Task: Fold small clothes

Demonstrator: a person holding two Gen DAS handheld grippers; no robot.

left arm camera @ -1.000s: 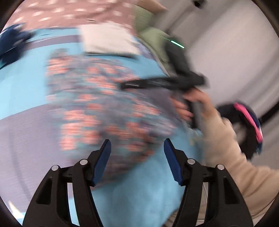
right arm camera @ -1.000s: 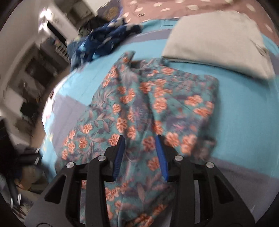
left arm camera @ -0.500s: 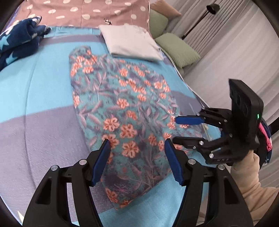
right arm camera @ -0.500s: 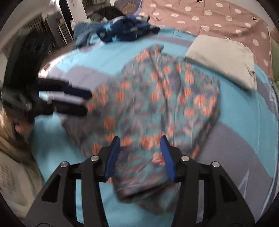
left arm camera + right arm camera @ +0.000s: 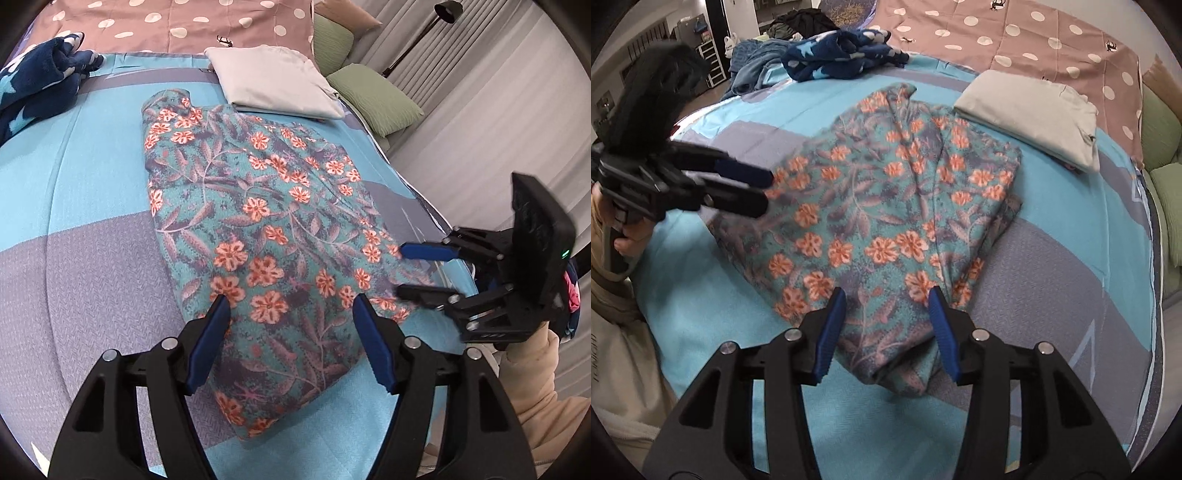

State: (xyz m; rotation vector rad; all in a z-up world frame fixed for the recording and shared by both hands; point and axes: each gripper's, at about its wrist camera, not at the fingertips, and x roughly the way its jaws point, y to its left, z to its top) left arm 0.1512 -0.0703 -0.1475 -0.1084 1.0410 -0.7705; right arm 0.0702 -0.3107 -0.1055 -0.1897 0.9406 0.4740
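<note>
A teal floral garment (image 5: 258,236) with orange-pink blossoms and grey-purple leaves lies folded flat on the bed, its narrow end pointing toward 12 o'clock in the left wrist view. A folded pale grey garment (image 5: 277,81) lies at its 1 o'clock, touching its far edge.

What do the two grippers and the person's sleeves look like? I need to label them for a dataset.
Both the left gripper and right gripper are black plastic frames with silver screws and blue ribbed finger pads. The right gripper carries a black box with a small green light. The sleeve is cream.
</note>
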